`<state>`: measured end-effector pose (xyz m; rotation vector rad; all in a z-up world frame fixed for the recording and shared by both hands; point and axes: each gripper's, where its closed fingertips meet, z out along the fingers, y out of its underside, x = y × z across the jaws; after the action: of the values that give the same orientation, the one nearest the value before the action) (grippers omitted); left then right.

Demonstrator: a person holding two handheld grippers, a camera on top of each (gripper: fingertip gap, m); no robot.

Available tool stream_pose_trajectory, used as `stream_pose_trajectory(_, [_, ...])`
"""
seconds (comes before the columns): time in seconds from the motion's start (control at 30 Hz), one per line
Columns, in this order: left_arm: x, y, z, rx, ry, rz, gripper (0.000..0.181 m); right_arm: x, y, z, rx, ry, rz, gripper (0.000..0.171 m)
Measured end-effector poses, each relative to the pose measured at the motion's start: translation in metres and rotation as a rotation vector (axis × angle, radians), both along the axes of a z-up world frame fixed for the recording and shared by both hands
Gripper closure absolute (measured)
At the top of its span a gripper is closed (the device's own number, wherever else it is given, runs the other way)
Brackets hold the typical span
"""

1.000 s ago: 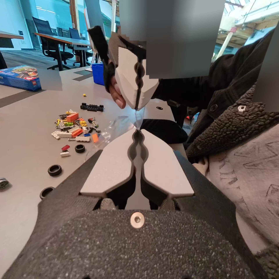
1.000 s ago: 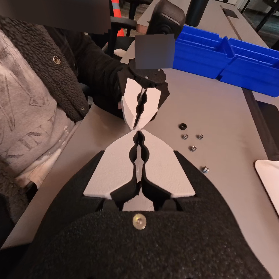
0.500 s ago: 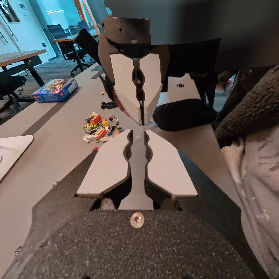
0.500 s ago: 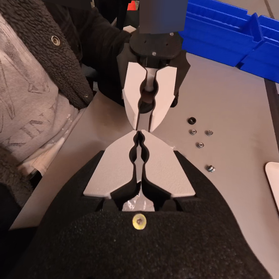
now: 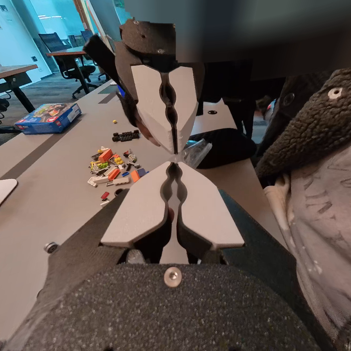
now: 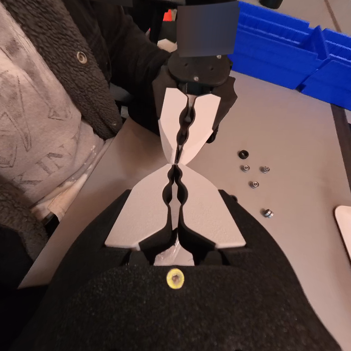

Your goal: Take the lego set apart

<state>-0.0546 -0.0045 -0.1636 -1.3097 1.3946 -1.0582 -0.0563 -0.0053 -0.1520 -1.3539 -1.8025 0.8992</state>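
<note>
While both claws pinch it tip to tip, left claw (image 5: 174, 164) and right claw (image 5: 175, 151) clamp the thin, limp, slippery clear plastic bag (image 5: 196, 152), best gripped at its edge, trailing toward 3 o'clock.

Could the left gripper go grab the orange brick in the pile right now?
Probably not yet. The left gripper is shut on the clear plastic bag, tip to tip with the right gripper. The orange brick lies uncovered, so letting go first should free it.

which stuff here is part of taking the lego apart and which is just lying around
In the job: left gripper, right gripper, both with jaws shut on the clear plastic bag; loose lego pieces; small wheels.

Lying about: lego box, blue bins.
</note>
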Motion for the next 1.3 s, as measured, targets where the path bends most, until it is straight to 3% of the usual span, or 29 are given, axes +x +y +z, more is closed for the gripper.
stream_pose_trajectory(0.2, [-0.013,0.015,-0.002,-0.126,-0.035,0.046,0.180,0.014,0.006,0.012,0.007,0.074,-0.053,0.171])
stream_pose_trajectory(0.6, [-0.017,0.021,-0.019,-0.101,0.041,0.080,0.180,0.048,0.025,0.049,-0.070,0.283,-0.181,0.171])
stream_pose_trajectory(0.8, [-0.011,0.012,-0.010,-0.066,0.010,0.051,0.181,0.049,0.026,0.045,-0.070,0.289,-0.199,0.171])
stream_pose_trajectory(0.83, [-0.011,0.012,-0.008,-0.062,0.007,0.049,0.178,0.048,0.026,0.045,-0.069,0.288,-0.199,0.171])
stream_pose_trajectory(0.93, [-0.017,0.013,0.005,-0.039,0.005,0.054,0.143,0.046,0.026,0.044,-0.065,0.277,-0.190,0.171])
stream_pose_trajectory(1.07, [-0.010,0.015,0.016,0.050,0.079,0.089,0.120,0.039,0.027,0.037,-0.065,0.245,-0.181,0.171])
stream_pose_trajectory(1.17, [0.015,0.007,0.000,0.037,0.183,0.073,0.108,0.032,0.029,0.033,-0.061,0.228,-0.184,0.171])
stream_pose_trajectory(1.3, [0.043,-0.005,-0.022,-0.124,0.267,0.040,0.089,0.024,0.032,0.028,-0.028,0.188,-0.206,0.171])
